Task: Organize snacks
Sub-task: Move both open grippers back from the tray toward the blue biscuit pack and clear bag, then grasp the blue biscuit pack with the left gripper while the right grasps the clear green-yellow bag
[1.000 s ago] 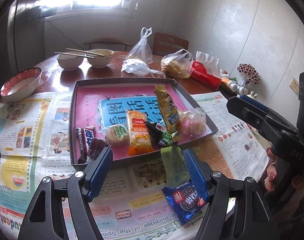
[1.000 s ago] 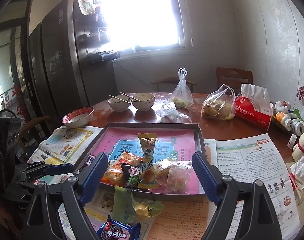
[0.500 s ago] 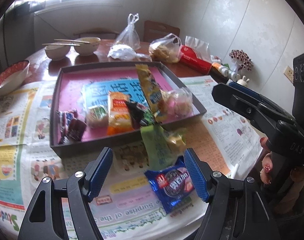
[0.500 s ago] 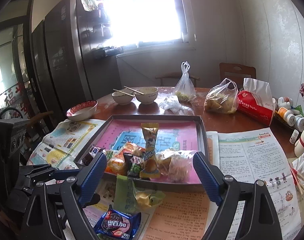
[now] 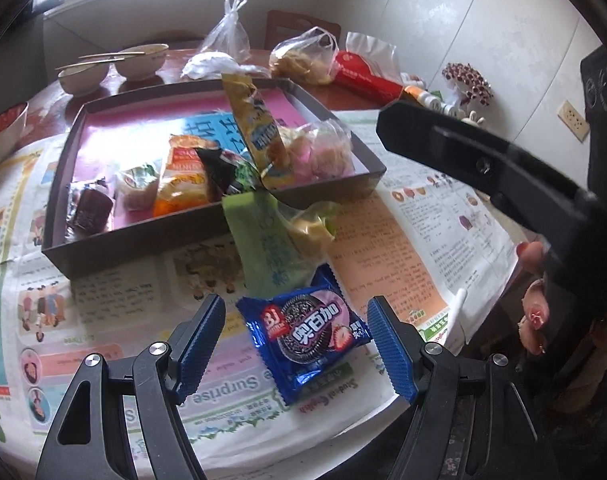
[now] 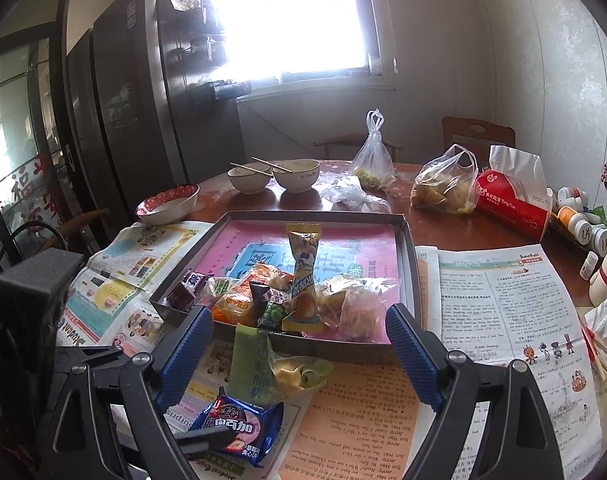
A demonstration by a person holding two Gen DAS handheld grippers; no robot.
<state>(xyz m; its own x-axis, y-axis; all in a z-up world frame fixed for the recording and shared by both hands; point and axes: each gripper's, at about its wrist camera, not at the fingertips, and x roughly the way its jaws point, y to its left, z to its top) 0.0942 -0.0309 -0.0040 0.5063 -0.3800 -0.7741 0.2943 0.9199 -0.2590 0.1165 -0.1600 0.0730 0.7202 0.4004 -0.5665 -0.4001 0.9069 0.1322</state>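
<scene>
Your left gripper [image 5: 297,346] now stands with its jaws wide apart and nothing pressed between them, straddling the blue cookie packet [image 5: 309,334] that lies flat on the newspaper [image 5: 115,300] at the near edge of the table. Over the last second the left gripper has come down and forward: a second ago the packet sat low and to the right, partly behind the right blue pad; now it lies centred between both pads, with clear space on each side. Treat this as the approach to a pick; the grasp itself is not yet made. Just beyond the packet lies the green wrapper [image 5: 269,240], its far end resting against the near wall of the tray [image 5: 143,246], with a yellowish crumpled wrapper [image 5: 309,226] touching it on the right. The tray already holds a row of snacks along its near side. Your right gripper [image 6: 299,350] hangs above the table, also wide open and empty, aimed at the near wall of the tray, and has barely moved. The two packets outside the tray appear to be what remains.
</scene>
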